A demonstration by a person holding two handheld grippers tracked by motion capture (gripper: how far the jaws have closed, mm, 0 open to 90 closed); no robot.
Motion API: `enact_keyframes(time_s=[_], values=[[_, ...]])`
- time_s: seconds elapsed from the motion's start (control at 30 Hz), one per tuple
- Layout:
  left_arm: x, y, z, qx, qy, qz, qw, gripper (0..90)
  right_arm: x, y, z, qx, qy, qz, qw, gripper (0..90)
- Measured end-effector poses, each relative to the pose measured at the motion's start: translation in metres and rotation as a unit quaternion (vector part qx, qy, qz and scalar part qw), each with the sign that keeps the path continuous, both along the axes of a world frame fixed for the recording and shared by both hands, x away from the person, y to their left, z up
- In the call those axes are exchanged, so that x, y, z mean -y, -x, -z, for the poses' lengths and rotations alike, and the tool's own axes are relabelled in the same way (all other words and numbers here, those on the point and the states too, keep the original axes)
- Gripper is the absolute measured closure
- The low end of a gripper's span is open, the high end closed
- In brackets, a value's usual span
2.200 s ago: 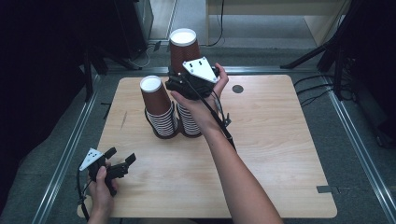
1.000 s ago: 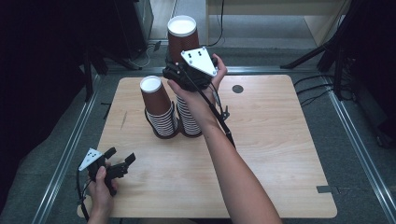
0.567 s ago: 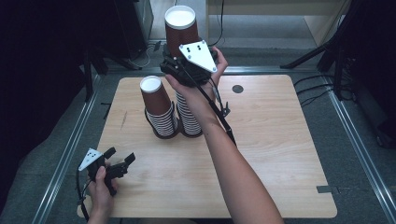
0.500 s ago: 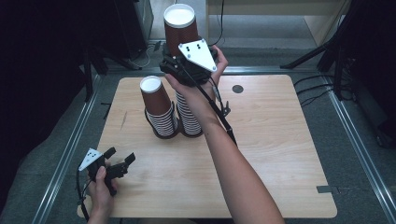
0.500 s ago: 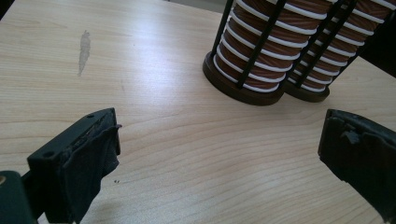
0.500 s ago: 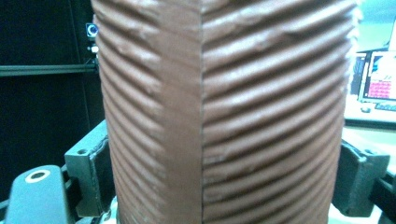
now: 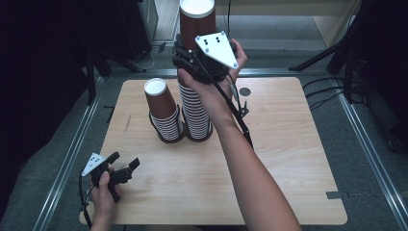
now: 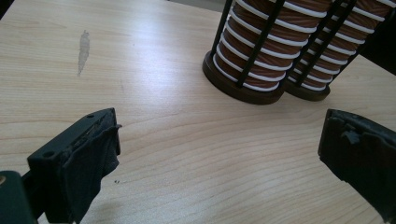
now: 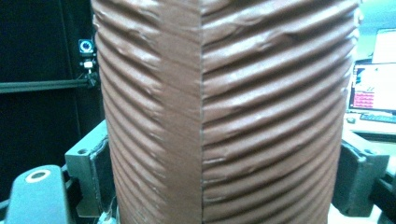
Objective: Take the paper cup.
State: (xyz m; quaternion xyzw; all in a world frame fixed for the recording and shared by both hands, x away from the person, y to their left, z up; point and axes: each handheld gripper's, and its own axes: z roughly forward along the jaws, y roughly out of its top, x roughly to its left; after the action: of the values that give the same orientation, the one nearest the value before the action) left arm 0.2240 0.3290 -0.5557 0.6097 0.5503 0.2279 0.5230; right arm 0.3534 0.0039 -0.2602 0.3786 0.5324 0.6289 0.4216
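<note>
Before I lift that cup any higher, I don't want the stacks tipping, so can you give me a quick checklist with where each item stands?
1. Right gripper shut on the top cup, jaws on both sides of its ribbed wall: ok.
2. Top cup upright, mouth facing down: ok.
3. Top cup fully free of the right stack: cannot tell, the hand covers the joint.
4. Both stacks seated in the black wire holder on the table: ok.
5. Left stack untouched: ok.
6. Left gripper open near the table's front edge, apart from the stacks: ok.
</note>
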Motion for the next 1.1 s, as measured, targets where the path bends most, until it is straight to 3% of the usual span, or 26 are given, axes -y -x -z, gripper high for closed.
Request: enact_keyframes(time_s=[0.63, 1.1], values=[[0.001, 0.000, 0.000, 0.000, -0.005, -0.001, 1.0000, 0.0, 0.037, 0.006, 0.001, 0.002, 0.002, 0.027, 0.9996, 13.5], [0.002, 0.000, 0.000, 0.000, -0.007, -0.001, 1.0000, 0.0, 0.060, 0.012, 0.019, -0.009, 0.012, 0.040, 0.9991, 13.4]])
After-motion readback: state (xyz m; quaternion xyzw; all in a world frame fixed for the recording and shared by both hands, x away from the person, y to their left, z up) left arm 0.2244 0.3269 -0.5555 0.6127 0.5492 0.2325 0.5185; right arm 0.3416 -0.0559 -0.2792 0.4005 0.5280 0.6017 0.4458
